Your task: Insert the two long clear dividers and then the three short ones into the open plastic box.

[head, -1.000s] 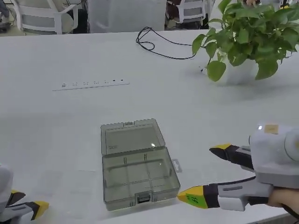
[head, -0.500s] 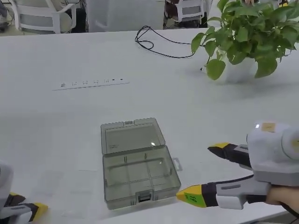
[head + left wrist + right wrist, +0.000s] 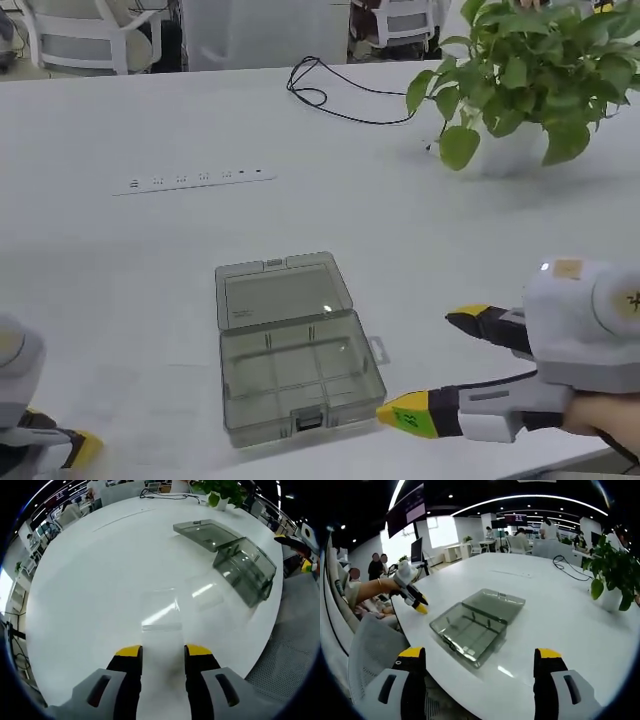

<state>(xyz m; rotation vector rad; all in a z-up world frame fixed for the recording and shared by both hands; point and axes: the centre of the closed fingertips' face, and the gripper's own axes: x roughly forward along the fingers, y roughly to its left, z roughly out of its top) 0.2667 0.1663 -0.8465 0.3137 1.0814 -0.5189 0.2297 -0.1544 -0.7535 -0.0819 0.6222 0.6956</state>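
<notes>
white worktop [image 3: 120, 260] | open plastic box [image 3: 262, 428] near centre, lid laid back on far side | right gripper [image 3: 418, 367] just right of box, jaws wide apart, empty | left gripper [image 3: 163, 652] near left, jaws slightly apart, empty | clear dividers [image 3: 160, 611] flat on worktop, left of box

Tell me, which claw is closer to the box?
Right. The right claw hangs open just right of the box, one tip near its front corner. The left claw is far off to the box's left.
</notes>
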